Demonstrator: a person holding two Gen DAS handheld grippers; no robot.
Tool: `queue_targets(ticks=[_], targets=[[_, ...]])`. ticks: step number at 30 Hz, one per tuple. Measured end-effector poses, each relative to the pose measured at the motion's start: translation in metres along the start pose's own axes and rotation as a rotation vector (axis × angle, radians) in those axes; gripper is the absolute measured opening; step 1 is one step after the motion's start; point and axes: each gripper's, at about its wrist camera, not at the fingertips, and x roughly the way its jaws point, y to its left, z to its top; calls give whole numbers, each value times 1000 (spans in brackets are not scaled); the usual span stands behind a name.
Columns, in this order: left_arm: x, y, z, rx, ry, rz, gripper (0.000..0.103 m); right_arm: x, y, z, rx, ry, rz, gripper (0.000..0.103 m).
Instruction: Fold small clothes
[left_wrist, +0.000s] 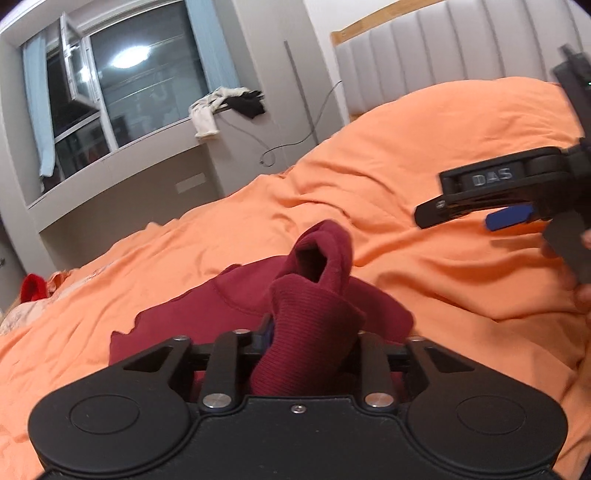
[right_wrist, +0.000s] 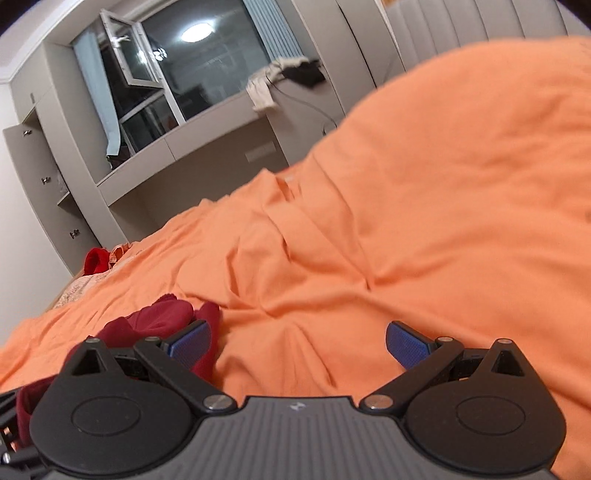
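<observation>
Dark red garment on an orange bed cover, both grippers above it.
The left gripper (left_wrist: 310, 332) had its jaws partly apart with the dark red garment (left_wrist: 314, 295) bunched between them on the orange bed cover (left_wrist: 424, 147); the right gripper (right_wrist: 299, 341) stood wide apart, empty.

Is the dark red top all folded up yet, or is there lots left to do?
Not yet. Part of the dark red top already lies flat on the orange bedcover. In hand: a ribbed end sits bunched between the left gripper jaws. The right gripper is open and empty. Left: laying that end down and finishing the fold.
</observation>
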Motion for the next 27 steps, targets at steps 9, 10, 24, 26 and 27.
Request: queue_targets(ticks=[9, 10, 24, 26, 27], targets=[[-21, -26, -2, 119, -103, 19, 94, 7, 6, -5, 11, 38, -2, 103], [-22, -28, -3, 136, -106, 28, 95, 7, 7, -5, 9, 33, -4, 103], [-36, -1, -6, 110, -107, 21, 72, 19, 11, 2, 257, 59, 305, 103], [-34, 3, -4, 90, -98, -3, 61, 25, 14, 3, 280, 73, 331, 101], [-32, 3, -3, 85, -92, -11, 56, 27, 16, 3, 285, 87, 339, 98]])
